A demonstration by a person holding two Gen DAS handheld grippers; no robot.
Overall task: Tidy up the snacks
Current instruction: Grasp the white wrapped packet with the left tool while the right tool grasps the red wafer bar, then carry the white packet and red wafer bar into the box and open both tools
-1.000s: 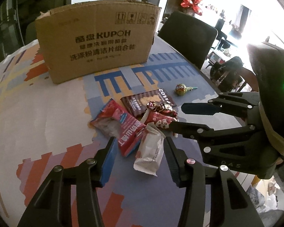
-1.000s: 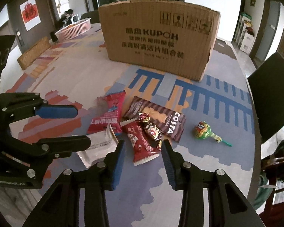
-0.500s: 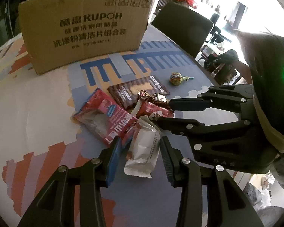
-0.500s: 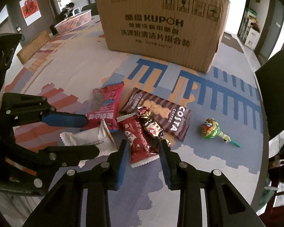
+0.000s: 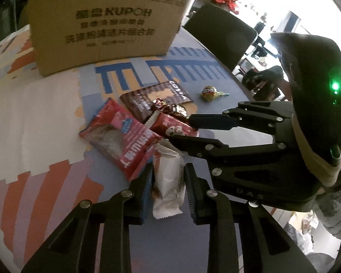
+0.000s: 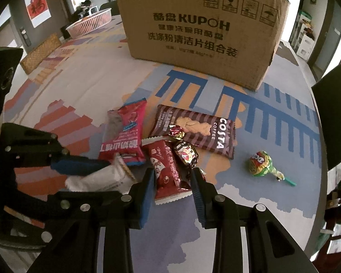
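Several snacks lie bunched on the patterned tablecloth point(image 5: 34, 118). My left gripper point(image 5: 168, 173) points down over a white packet point(image 5: 168, 182). Its jaws are closing and both pads press the packet's sides. From the right, my right gripper point(image 6: 171, 177) straddles a dark red packet point(image 6: 168, 170), its pads against both long edges. Each gripper shows in the other's view: right gripper point(image 5: 181, 130), left gripper point(image 6: 106, 177). Beside them lie a pink-red packet point(image 5: 122, 141), a brown Costa packet point(image 6: 200, 127) and a foil candy point(image 6: 185, 152).
A green lollipop point(image 6: 259, 162) lies apart to the right. A large cardboard box point(image 6: 197, 29) stands behind the snacks. A dark chair point(image 5: 220, 34) is at the table's far edge, and a pink basket point(image 6: 91, 21) sits far back left.
The left jaws have narrowed onto the white packet, which now sits deeper between them. The right gripper has come lower and closer over the dark red packet, its jaws slightly narrower.
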